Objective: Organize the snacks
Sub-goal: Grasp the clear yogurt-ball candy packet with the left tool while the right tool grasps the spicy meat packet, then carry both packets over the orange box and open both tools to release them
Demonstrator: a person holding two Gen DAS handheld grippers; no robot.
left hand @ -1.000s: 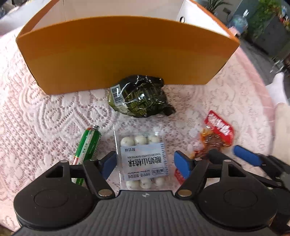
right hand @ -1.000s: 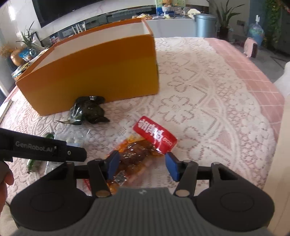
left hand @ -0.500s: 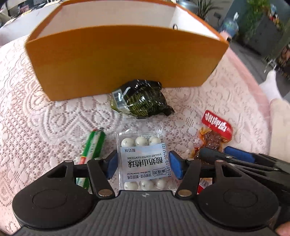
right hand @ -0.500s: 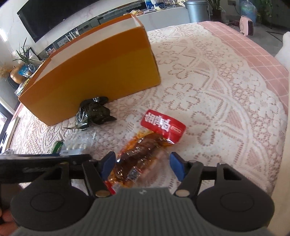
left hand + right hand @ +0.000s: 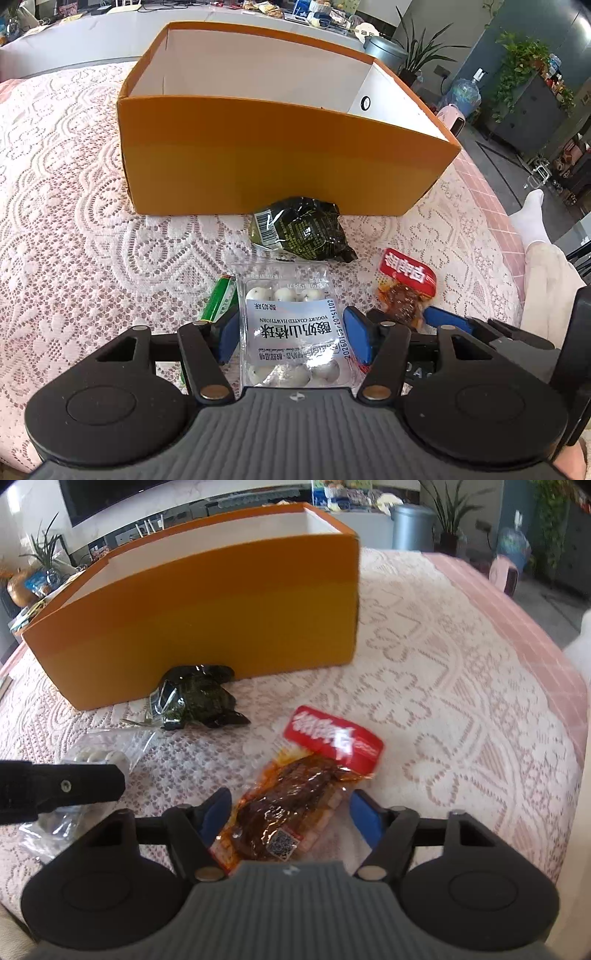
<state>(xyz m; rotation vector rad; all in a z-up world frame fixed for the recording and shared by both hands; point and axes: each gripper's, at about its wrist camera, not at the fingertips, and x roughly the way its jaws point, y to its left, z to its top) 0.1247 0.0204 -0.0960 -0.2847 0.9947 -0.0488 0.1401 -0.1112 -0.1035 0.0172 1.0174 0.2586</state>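
On the lace-covered table, left wrist view:
Surface: a white lace tablecloth [image 5: 74,229] with raised floral patterning lay over pink fabric.
Container: a tall open orange cardboard box with a white inside [image 5: 280,155] stood at the far side, one small round hole in its right inner wall.
Held snack: a clear, crinkly plastic packet of round white yogurt-coated hawthorn balls with a pale blue label [image 5: 291,325] sat between the blue pads, lifted off the cloth.
Left gripper [image 5: 291,332]: its jaws pinched the packet's two side edges.
Dark snack: a shiny, crumpled dark green foil pouch with a barcode [image 5: 299,232] lay just in front of the box wall.
Green item: a slim glossy green stick-shaped packet [image 5: 219,299] lay on the lace, partly hidden behind the left finger.
Right side: a red-topped transparent pouch of oily brown meat [image 5: 404,291] lay beside the other tool's blue pad.

Right wrist view:
Right gripper [image 5: 290,818]: its jaws straddled the lower half of the meat pouch [image 5: 295,801]; the picture is blurred, and I cannot tell whether the pads pressed its edges.
Pouch: flat, glossy, printed square code near the bottom, red header pointing away.
Neighbours: foil pouch [image 5: 195,698] against the box [image 5: 207,620]; the hawthorn packet [image 5: 103,753] sat behind the black finger of the left tool.
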